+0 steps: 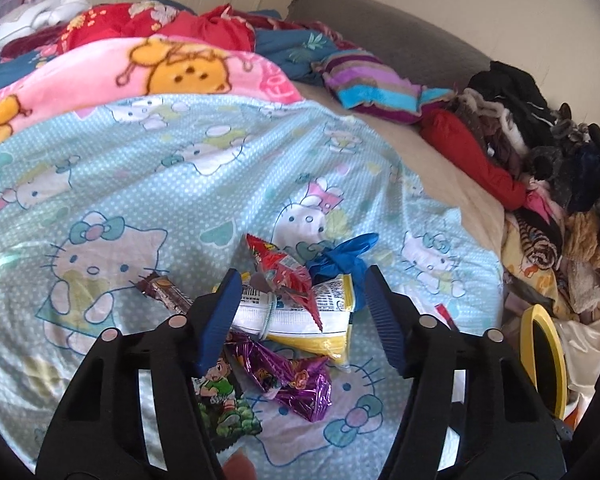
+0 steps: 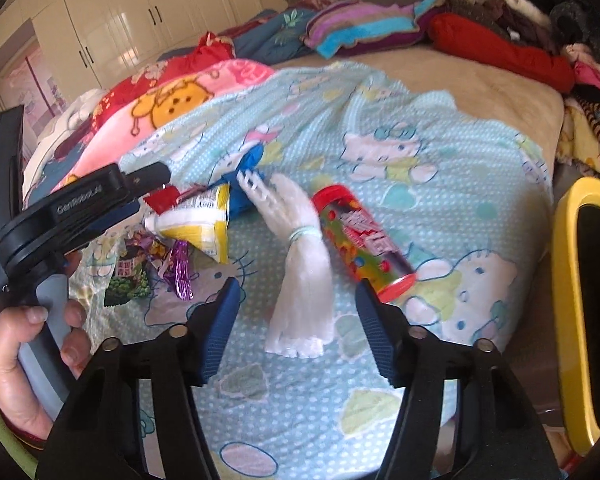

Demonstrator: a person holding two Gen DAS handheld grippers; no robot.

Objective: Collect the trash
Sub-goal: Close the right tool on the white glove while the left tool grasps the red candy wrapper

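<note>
A heap of trash lies on the light blue cartoon-cat sheet [image 1: 140,184]: a red snack wrapper [image 1: 284,268], a white and yellow packet [image 1: 312,316], a blue plastic piece [image 1: 340,256], purple foil [image 1: 288,376], a brown bar wrapper [image 1: 164,292] and a green cartoon packet [image 1: 224,404]. My left gripper [image 1: 303,280] hangs open over the heap, its jaws on either side of the white and yellow packet without squeezing it. My right gripper [image 2: 298,286] is open around a white bundle [image 2: 304,272] tied with a rubber band. A colourful candy tube [image 2: 364,240] lies just right of the bundle.
A yellow-rimmed bin [image 2: 568,280] stands off the bed's right side. Piled clothes [image 1: 540,160] line the far right, folded blankets [image 1: 172,68] the far left, white cupboards [image 2: 120,20] behind. A hand [image 2: 20,340] holds the left gripper [image 2: 148,192] at the left of the right wrist view.
</note>
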